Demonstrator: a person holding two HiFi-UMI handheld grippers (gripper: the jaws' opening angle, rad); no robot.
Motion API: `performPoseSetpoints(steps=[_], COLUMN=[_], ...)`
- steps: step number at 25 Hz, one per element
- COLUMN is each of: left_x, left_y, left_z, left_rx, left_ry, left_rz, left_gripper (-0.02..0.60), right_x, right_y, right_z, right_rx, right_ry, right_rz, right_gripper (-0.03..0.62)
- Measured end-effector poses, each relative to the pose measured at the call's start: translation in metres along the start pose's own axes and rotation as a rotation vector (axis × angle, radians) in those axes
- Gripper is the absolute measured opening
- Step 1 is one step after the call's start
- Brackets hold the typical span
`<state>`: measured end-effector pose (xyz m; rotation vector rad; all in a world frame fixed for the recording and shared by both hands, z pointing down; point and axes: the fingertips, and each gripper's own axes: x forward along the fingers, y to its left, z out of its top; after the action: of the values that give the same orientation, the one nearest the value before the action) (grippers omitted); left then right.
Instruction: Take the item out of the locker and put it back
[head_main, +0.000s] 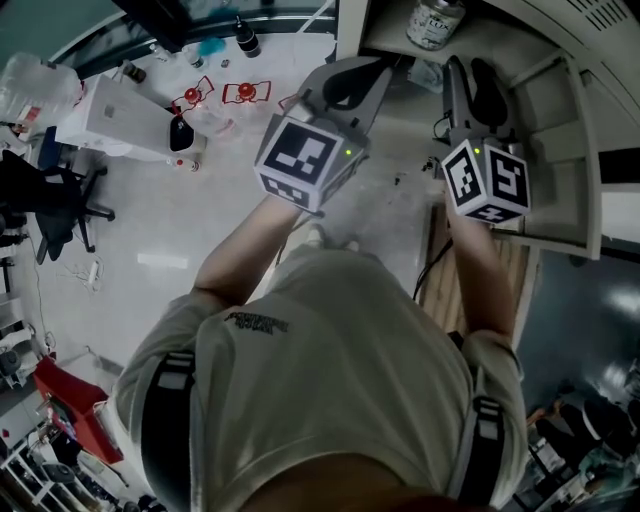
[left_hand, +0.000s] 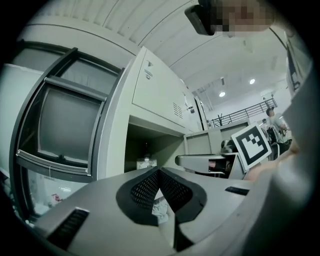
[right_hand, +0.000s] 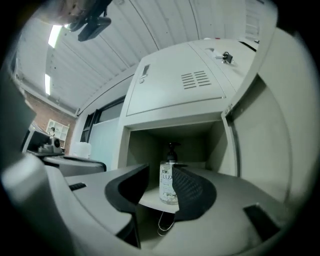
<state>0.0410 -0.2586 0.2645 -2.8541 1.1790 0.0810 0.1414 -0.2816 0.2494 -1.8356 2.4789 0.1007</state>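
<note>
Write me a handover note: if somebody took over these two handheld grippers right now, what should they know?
Left gripper: jaws together, nothing in them, held in front of the locker.
Right gripper: jaws apart, empty, aimed into the open compartment, not touching the bottle.
Pump bottle: upright on the shelf inside the locker, whose door is swung open.
Done: locker open. Whether the bottle has already been out and back cannot be told.
Left, if not: close the right jaws on the bottle, lift it out, then set it back on the shelf.
</note>
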Motion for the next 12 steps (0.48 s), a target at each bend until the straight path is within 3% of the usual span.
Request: performPoseSetpoints(steps=[3,5,9,12], left_x=[-0.005,-0.009,-0.016,-0.023], left_y=[-0.003,-0.006,-0.011,-0.013], left_z=[0.01,0.012,0.011,0.007], left_rx=[0.002,0.001,0.002,-0.002], left_ry=[-0.018,-0.021,-0.03,-0.028], left_rz=[0.0,-0.002,-0.004,-0.002], left_gripper=[0.011,0.011,0.011,0.011], right_x=[-0.014,-0.023,-0.038,-0.048], right_y=[0.007,0.009,0.016,0.021], right_z=[0.006,0.007,0.006,0.002], right_rx=[-0.007,-0.013,-0.011,-0.008], right_ry=[-0.012,-0.023,-0.035,-0.04], right_rz=[0.018,0.021,0.041,0.051], right_gripper=[0.147,0.083,0.077,0.026])
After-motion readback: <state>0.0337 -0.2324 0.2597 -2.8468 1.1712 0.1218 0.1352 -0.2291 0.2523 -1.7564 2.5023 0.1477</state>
